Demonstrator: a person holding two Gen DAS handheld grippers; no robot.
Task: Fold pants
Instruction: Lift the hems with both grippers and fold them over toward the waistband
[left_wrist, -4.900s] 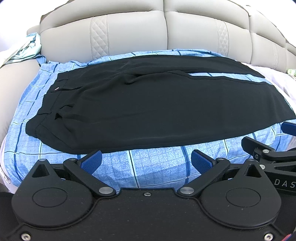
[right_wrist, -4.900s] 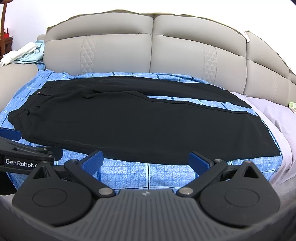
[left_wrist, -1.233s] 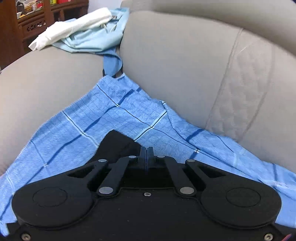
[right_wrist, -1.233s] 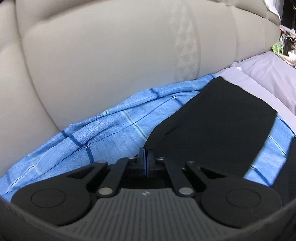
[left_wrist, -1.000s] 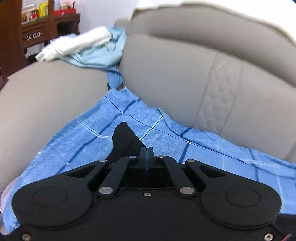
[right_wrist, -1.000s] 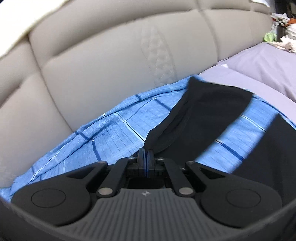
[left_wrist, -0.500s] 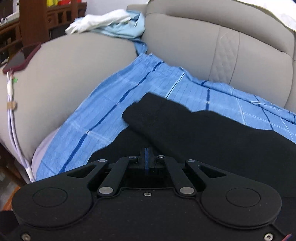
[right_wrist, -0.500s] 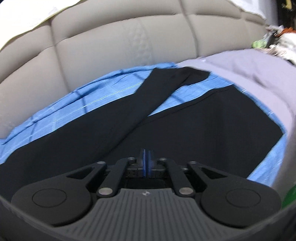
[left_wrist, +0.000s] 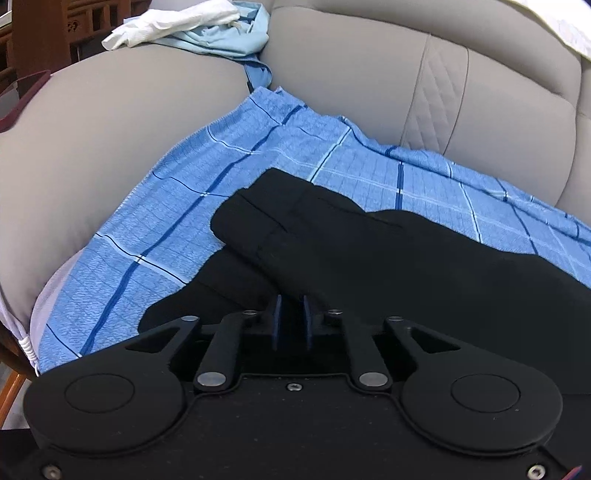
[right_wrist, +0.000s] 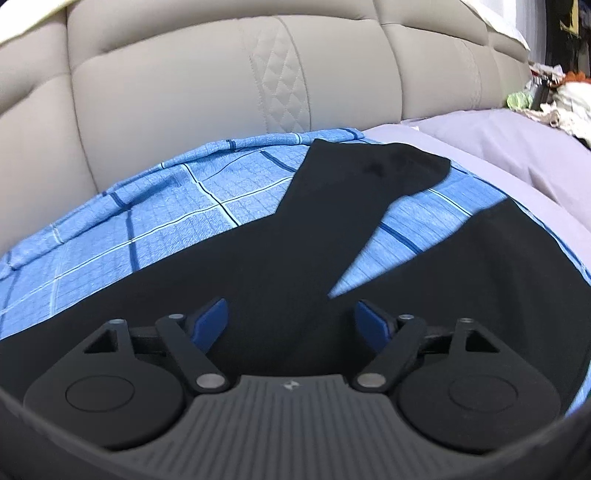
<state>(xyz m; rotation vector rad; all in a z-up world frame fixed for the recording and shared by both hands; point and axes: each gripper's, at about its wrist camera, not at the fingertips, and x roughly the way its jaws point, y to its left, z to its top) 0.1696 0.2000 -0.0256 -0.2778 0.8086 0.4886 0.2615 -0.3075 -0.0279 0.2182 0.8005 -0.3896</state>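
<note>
Now the black fabric pants (left_wrist: 369, 251) lie just ahead of both claws: left claw (left_wrist: 291, 321) slightly parted, right claw (right_wrist: 291, 325) spread wide, neither gripping.

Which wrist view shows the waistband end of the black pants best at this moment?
The left wrist view. The waistband end lies folded over on the blue plaid sheet, seams and edge visible ahead of the left tool. The right wrist view shows only the leg ends beyond the open right tool.
</note>
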